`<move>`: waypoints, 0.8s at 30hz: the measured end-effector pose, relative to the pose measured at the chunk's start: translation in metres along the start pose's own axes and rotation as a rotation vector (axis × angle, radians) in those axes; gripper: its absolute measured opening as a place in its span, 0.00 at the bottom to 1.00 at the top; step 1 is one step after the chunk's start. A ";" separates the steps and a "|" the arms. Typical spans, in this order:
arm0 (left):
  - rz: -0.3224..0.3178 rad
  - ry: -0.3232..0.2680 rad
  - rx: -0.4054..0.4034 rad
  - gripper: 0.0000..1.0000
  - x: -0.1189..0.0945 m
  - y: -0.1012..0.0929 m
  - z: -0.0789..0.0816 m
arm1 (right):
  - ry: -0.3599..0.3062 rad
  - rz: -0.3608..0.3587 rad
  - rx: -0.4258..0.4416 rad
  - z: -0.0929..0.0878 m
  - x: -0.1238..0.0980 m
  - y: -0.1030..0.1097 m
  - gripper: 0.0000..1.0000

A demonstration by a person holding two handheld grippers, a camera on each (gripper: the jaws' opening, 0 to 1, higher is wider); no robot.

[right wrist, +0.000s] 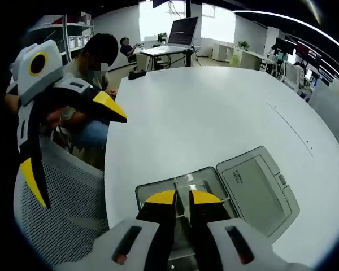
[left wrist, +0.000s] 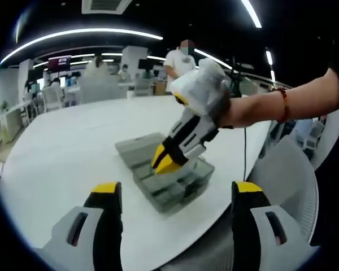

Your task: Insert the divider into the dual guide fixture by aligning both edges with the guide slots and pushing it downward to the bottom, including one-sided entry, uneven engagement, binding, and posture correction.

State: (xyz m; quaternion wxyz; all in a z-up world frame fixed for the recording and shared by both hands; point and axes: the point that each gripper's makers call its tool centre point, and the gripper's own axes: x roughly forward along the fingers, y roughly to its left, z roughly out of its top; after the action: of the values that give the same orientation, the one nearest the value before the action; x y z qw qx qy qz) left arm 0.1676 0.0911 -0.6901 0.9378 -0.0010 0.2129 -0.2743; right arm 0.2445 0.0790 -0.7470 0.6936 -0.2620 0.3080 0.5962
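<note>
A grey compartment box, the guide fixture (left wrist: 170,193), lies on the white table (left wrist: 73,147) with its lid (left wrist: 137,148) folded open. My right gripper (left wrist: 163,164), held in a hand, dips its yellow tips into the box. In the right gripper view its jaws (right wrist: 183,197) are closed to a thin slit over the box's inner compartments (right wrist: 152,189), pinching a thin divider that is barely visible; the lid (right wrist: 254,183) lies to the right. My left gripper (left wrist: 178,189) hangs open at the table's near edge, a short way from the box, and also shows open (right wrist: 73,147) over a chair.
A grey mesh chair (right wrist: 62,214) stands against the table edge, another chair (left wrist: 291,180) to the right. A person (right wrist: 93,62) sits close behind the left gripper. Desks, chairs and people (left wrist: 181,59) fill the office beyond the table.
</note>
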 end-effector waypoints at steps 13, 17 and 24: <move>-0.070 0.030 0.022 0.79 0.016 -0.014 0.003 | -0.170 -0.127 0.128 -0.008 -0.060 -0.004 0.21; -0.062 0.027 0.053 0.83 0.017 -0.012 0.005 | -0.238 -0.173 0.176 -0.014 -0.078 -0.003 0.29; -0.097 0.038 0.063 0.86 0.014 -0.015 0.004 | -0.282 -0.220 0.223 -0.032 -0.103 0.009 0.44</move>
State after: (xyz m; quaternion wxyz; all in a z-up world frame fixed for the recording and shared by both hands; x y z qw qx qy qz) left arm 0.1725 0.0704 -0.6900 0.9187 0.0232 0.2215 -0.3261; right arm 0.2217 -0.0117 -0.6925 0.8154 -0.1298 0.2414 0.5099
